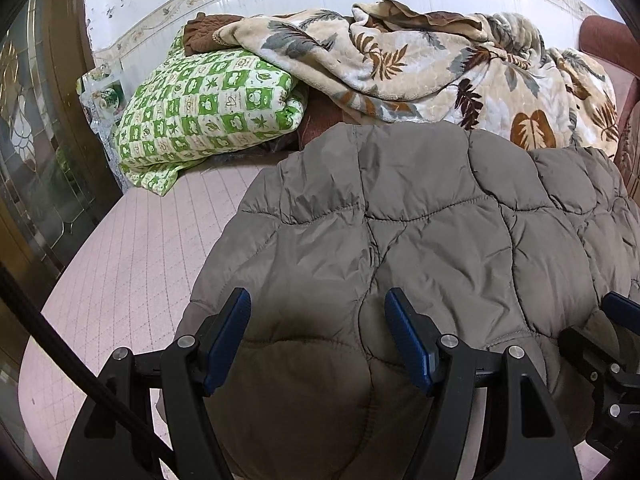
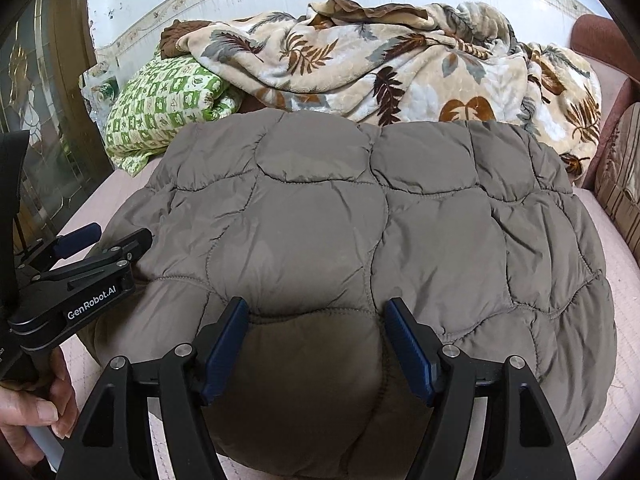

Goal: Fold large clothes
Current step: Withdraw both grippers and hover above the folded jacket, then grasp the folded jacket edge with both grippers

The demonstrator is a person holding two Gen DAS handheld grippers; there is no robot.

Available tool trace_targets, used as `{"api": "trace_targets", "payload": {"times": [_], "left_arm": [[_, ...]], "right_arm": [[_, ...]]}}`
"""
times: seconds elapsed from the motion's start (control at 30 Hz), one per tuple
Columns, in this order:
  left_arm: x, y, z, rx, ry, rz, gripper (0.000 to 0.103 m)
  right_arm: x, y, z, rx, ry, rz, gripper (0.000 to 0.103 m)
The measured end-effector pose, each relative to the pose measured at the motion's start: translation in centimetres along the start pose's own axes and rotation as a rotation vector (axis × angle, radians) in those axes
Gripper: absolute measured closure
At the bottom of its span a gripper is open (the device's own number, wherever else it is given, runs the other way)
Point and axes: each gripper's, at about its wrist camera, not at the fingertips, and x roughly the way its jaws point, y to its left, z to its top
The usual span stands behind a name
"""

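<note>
A grey-brown quilted puffer jacket lies spread on a pink quilted bed, its rounded near edge under both grippers. My left gripper straddles a puffy bulge at the jacket's near left; the fabric fills the gap from one blue pad to the other. My right gripper holds a similar bulge further right, jaws wide with padding pressed between them. In the right wrist view the left gripper sits at the jacket's left edge, with a person's hand on its handle. The right gripper shows at the left view's right edge.
A green-and-white checked quilt and a rumpled leaf-patterned blanket are heaped behind the jacket against the tiled wall. A wooden door with glass stands on the left. A striped cushion is on the right.
</note>
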Motion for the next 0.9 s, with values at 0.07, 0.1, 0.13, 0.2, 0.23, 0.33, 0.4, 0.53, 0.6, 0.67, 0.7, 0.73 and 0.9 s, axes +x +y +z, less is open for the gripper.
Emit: {"api": "trace_targets", "payload": {"times": [0.07,0.1,0.13,0.2,0.23,0.33,0.4,0.53,0.6,0.67,0.7,0.73,0.9], "left_arm": [[0.0,0.0,0.0,0.001,0.001,0.0,0.034],[0.1,0.0,-0.1,0.003,0.003,0.002,0.034],[0.2,-0.1,-0.1,0.006,0.003,0.003,0.034],[0.2,-0.1,-0.1,0.007,0.004,0.003,0.034],[0.2,-0.1,-0.1,0.007,0.004,0.003,0.034],[0.2,-0.1,-0.1,0.006,0.006,0.003,0.034],[0.3,-0.2,-0.2,0.009,0.007,0.004,0.034],[0.3,-0.2,0.0,0.007,0.006,0.004,0.034],[0.3,-0.2,0.0,0.006,0.007,0.003,0.034],[0.2,0.0,0.1,0.003,0.01,-0.003,0.034],[0.2,0.0,0.2,-0.004,0.007,-0.009,0.034],[0.1,0.4,0.4,-0.016,0.002,-0.019,0.034],[-0.6,3.4,1.4,-0.085,-0.023,-0.006,0.034]], "right_arm": [[0.1,0.0,0.0,0.001,0.001,0.002,0.027],[0.1,0.0,0.0,0.001,0.002,0.003,0.027],[0.1,-0.1,0.0,0.0,0.004,0.003,0.027],[0.1,-0.1,0.0,-0.001,0.005,0.004,0.027],[0.2,-0.1,0.0,-0.001,0.005,0.004,0.027],[0.2,-0.1,-0.1,0.001,0.006,0.006,0.027],[0.2,0.0,-0.1,-0.002,0.006,0.004,0.026],[0.3,0.0,-0.1,-0.006,0.008,0.005,0.025],[0.3,0.0,-0.2,-0.005,0.008,0.006,0.025],[0.2,0.0,-0.2,-0.001,0.007,0.013,0.025],[0.0,0.0,-0.1,0.002,0.005,0.019,0.025],[-0.3,-0.1,0.0,0.004,-0.002,0.025,0.025],[-2.8,-2.5,1.2,0.059,-0.065,0.004,0.025]]}}
